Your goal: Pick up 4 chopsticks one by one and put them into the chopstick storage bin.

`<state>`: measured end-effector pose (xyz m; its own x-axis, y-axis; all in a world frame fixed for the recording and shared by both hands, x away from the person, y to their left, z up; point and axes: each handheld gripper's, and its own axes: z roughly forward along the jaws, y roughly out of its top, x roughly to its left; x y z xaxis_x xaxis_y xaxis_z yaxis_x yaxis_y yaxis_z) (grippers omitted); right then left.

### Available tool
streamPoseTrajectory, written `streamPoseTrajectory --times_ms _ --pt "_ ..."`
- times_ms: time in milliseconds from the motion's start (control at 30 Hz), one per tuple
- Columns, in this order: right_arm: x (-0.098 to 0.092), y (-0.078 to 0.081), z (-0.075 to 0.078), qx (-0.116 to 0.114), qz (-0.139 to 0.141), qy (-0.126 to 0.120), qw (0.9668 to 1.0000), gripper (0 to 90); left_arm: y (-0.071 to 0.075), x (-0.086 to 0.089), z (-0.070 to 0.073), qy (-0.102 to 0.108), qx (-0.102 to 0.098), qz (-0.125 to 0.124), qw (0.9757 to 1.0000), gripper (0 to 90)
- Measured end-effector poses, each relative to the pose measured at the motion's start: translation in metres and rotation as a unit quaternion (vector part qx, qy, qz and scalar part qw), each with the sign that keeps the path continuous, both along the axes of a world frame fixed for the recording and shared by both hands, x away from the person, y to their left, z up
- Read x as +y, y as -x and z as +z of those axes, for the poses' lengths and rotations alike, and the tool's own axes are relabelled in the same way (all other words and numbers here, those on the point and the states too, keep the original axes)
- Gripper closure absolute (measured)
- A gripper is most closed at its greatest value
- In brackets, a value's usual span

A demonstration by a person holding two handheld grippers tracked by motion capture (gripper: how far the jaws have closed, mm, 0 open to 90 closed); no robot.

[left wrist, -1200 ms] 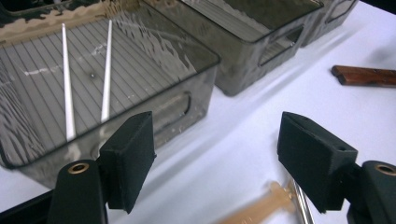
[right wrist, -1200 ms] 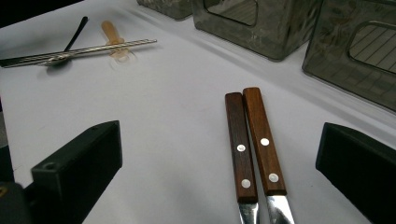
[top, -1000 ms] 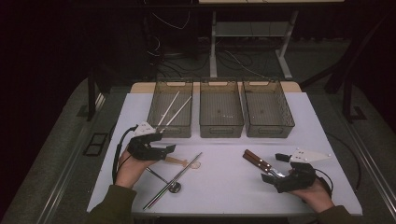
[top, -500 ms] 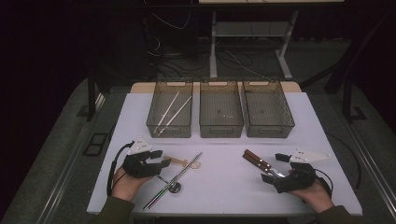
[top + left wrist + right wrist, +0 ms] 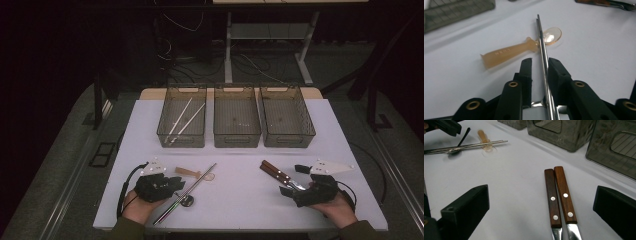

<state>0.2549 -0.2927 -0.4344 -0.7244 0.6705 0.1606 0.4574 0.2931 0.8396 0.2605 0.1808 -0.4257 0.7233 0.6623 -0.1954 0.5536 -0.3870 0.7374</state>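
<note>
A pair of metal chopsticks lies slanted on the white table, across a small orange plastic spoon. My left gripper sits low over them. In the left gripper view its jaws straddle the metal chopsticks: the right jaw is against them and a small gap shows at the left jaw. The orange spoon lies just ahead. My right gripper is wide open, and two wooden-handled utensils lie side by side between its jaws without touching them.
Three dark see-through bins stand in a row at the back: the left bin holds two pale chopsticks, beside the middle bin and the right bin. A metal spoon bowl lies under the chopsticks.
My left gripper has come toward the near edge and down onto the metal chopsticks. The right gripper and the utensils have stayed put.
</note>
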Motion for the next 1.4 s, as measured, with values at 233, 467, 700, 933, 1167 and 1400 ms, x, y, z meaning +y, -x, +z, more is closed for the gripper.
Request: streamPoseTrajectory --times_ms 233,467,700,933,1167,1400 --pt "0.000 0.000 0.000 -0.001 0.001 0.002 1.0000 0.7 -0.002 -0.004 -0.006 -0.001 0.018 -0.013 0.9997 77.5" --pt "0.001 0.000 0.000 -0.002 0.001 0.002 1.0000 0.7 -0.003 -0.008 -0.011 -0.009 0.029 -0.021 0.9993 77.6" --pt "0.001 0.000 -0.001 -0.002 0.001 0.002 1.0000 0.7 -0.005 -0.010 -0.014 -0.014 0.035 -0.026 0.9990 78.0" --pt "0.001 0.000 0.000 -0.002 0.001 0.002 1.0000 0.7 -0.005 -0.011 -0.015 -0.016 0.035 -0.023 0.9990 79.1" --pt "0.001 0.000 -0.001 -0.002 0.001 0.002 1.0000 0.7 -0.006 -0.012 -0.016 -0.023 0.033 -0.023 0.9989 79.3" --pt "0.001 0.000 0.000 -0.002 0.001 0.002 1.0000 0.8 -0.006 -0.012 -0.016 -0.037 0.028 -0.025 0.9986 79.3"
